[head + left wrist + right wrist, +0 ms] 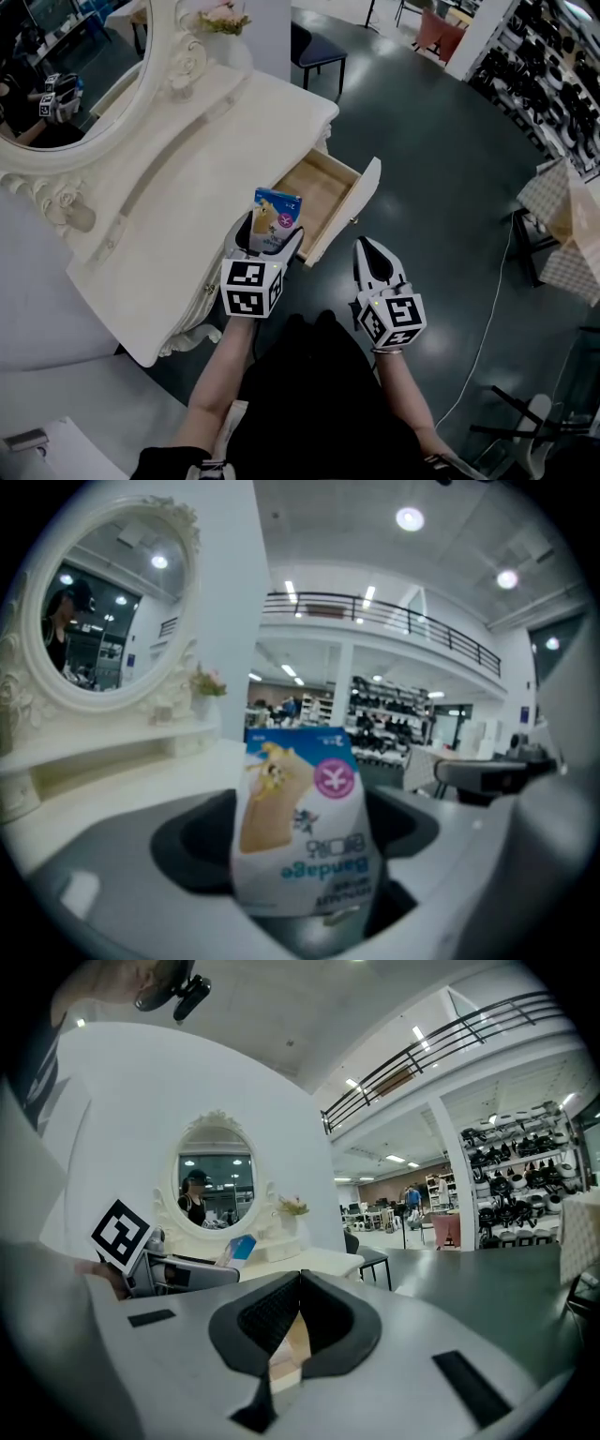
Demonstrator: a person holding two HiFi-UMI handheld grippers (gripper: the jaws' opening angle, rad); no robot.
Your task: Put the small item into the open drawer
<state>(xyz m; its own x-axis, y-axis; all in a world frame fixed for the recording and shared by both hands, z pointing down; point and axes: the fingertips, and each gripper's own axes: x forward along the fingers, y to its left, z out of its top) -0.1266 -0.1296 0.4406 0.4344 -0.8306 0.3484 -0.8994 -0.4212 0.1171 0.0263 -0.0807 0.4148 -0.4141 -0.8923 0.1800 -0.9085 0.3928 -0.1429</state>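
Left forearm and right forearm reach forward side by side, both bare. Left gripper sits at the table's front edge, jaws clamped on a packet standing up between them. Right gripper hangs off the table, to the right, jaws pressed together, nothing between them.

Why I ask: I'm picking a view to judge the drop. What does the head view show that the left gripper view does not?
Only the head view shows the open drawer, which looks empty, just beyond the left gripper, and the right gripper, shut on nothing, near the drawer front. Only the left gripper view shows the packet closely enough to read its print, Bandage, and a railed balcony behind. Both show the packet clamped in the left gripper, the oval mirror and the white dresser top.
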